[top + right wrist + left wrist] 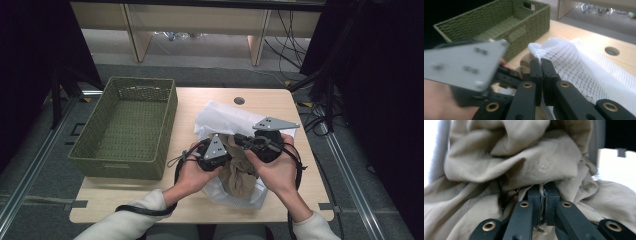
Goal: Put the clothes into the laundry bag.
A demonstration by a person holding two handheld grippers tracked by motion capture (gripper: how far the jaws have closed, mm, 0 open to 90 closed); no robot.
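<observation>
Beige cloth (506,162) betw. clamped L tongs (543,197)

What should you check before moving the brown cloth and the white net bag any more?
1. Left tongs pinch the brown cloth: ok, shut on a fold.
2. Right tongs pinch the white net bag: ok, shut on its edge.
3. Cloth fully inside the bag: not ok, part bulges out.
4. Bag mouth open wide: cannot tell.
5. Green basket ready: ok, nothing in it, beside the bag.
6. Bag resting on the table: ok.
</observation>
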